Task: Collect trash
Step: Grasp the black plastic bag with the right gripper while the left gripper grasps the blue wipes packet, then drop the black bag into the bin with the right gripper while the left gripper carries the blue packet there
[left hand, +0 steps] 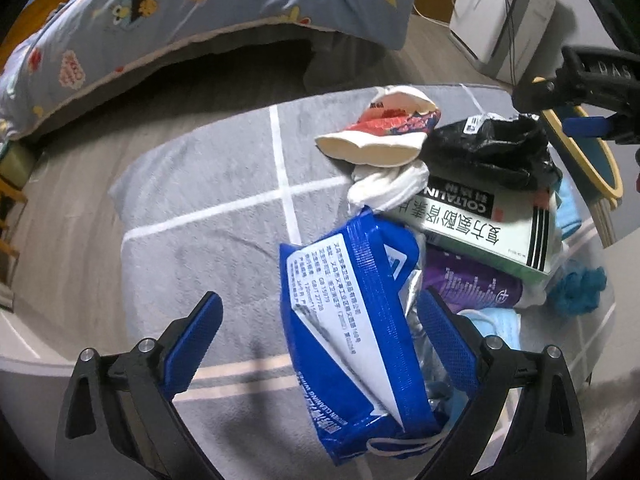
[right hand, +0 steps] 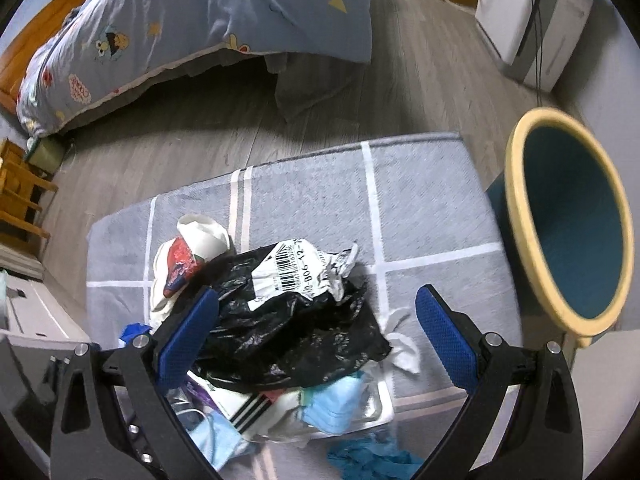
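Observation:
A heap of trash lies on a grey rug [left hand: 208,216]. My left gripper [left hand: 320,320] is open, its jaws either side of a blue wet-wipe packet [left hand: 352,320] at the near edge of the heap. Behind it lie a white-green medicine box [left hand: 480,228], white tissue [left hand: 384,188], a crushed paper cup [left hand: 380,128] and a black plastic bag [left hand: 488,152]. My right gripper [right hand: 316,320] is open above the black bag [right hand: 296,332], which has a barcode label [right hand: 296,272]. A teal bin with a yellow rim [right hand: 568,224] stands to the right.
A bed with a blue cartoon quilt [right hand: 192,20] stands beyond the rug. A white appliance with cables [right hand: 532,20] is at the back right. Wooden furniture [right hand: 20,196] is at the left. Blue face masks [right hand: 332,404] and a teal glove [right hand: 372,456] lie near the heap.

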`<state>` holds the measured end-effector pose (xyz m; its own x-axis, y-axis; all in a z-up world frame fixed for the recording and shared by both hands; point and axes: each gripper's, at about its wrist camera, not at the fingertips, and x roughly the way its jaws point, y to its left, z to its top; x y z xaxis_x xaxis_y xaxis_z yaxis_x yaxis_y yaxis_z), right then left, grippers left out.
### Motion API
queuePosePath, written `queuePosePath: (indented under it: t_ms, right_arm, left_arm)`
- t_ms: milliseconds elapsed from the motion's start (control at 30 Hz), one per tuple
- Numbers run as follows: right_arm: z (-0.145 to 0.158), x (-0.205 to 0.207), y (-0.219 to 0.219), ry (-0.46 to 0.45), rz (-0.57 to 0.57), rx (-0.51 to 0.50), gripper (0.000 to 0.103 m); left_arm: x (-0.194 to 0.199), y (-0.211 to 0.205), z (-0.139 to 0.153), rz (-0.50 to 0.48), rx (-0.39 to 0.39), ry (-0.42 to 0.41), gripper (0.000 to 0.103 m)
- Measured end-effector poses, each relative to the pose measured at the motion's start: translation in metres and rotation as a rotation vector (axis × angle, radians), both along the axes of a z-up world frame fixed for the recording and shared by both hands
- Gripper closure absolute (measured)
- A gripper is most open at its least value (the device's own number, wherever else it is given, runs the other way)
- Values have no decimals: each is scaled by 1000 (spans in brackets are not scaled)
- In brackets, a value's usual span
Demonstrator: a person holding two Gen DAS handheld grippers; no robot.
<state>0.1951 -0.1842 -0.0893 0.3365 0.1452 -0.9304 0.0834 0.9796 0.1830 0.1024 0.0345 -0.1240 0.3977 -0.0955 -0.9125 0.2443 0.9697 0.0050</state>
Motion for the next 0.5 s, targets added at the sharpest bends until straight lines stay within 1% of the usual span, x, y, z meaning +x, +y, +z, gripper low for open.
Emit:
queuePosePath:
  t_ms: [33, 100, 133, 167, 200, 233, 267, 300, 333, 367, 467, 500]
  right_arm:
    - [-2, 1, 0, 5, -4, 9, 7]
    - [-6, 2, 1, 21, -7, 31, 18]
    - [-8, 3, 2, 33, -7, 41, 20]
    - [-10, 3, 3, 45, -6, 48, 25]
    - [-14, 4, 3, 60, -6, 59, 34]
    - [-15, 4, 4, 70, -5, 70, 39]
    - [-18, 4, 4, 84, -5, 85, 50]
    - [-19, 3, 4, 92, -6, 98, 58]
    - [-19, 3, 5, 95, -6, 107, 64]
    - [-19, 2, 5, 99, -4, 119, 73]
    - [-14, -1, 6, 97, 6, 118, 84]
    - [-12, -2, 6, 93, 7, 120, 84]
  left_arm:
    - [0, 0, -1, 0, -3, 2, 7]
    - [1, -1, -2, -2, -11, 8, 8]
    - [2, -1, -3, -3, -14, 12, 9]
    - [2, -2, -4, -6, -15, 17, 11]
    - [2, -3, -5, -12, -14, 24, 13]
    - [2, -3, -6, -20, -20, 34, 21]
    - [2, -4, -7, -28, -28, 45, 27]
    - [2, -5, -8, -35, -35, 57, 29]
    - [2, -5, -8, -37, -37, 59, 31]
    - [3, -7, -9, -39, -35, 60, 33]
    - [3, -7, -7, -46, -26, 62, 36]
    - [3, -6, -6, -44, -21, 60, 37]
